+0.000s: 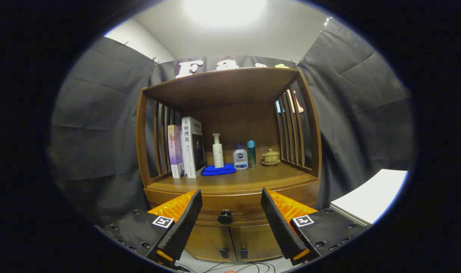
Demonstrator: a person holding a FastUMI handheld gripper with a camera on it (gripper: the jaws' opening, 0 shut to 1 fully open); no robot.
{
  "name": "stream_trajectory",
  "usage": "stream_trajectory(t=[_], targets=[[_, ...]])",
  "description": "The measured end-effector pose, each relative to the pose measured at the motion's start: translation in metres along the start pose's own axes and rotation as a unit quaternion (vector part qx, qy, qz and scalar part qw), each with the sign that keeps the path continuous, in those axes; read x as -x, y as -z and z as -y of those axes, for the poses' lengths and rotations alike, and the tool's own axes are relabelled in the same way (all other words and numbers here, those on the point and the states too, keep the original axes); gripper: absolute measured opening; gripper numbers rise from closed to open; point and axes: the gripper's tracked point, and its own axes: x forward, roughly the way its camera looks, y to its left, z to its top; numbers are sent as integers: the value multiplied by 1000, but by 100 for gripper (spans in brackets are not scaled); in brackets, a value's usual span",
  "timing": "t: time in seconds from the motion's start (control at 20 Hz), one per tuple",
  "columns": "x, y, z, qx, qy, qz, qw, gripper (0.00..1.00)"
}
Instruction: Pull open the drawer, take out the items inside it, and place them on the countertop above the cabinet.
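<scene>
Two books [186, 148] are standing upright at the left end of the countertop [249, 180], leaning against the cabinet's [230, 212] slatted side. Just beside them a folded blue cloth [219, 169] is lying flat, with a white pump bottle [217, 151] standing behind it. Further along, a small clear bottle with a blue cap [240, 156] and a slim teal bottle [251, 154] are standing close together, and a small lidded cup on a saucer [271, 157] is sitting near the right slats. Below the countertop, the drawer [230, 212] is sitting closed, its round dark knob [225, 217] showing between the fingers, a little beyond them. The gripper [232, 223] is hovering wide open, holding nothing. Under the drawer, two cabinet doors [234, 242] are sitting shut.
</scene>
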Motion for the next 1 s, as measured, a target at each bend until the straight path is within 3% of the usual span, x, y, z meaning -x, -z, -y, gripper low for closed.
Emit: stream_trajectory(t=[0.55,1.0], targets=[[-1,-22,4,-5,9,11,1000,97],[-13,-13,0,15,-2,4,1000,97]])
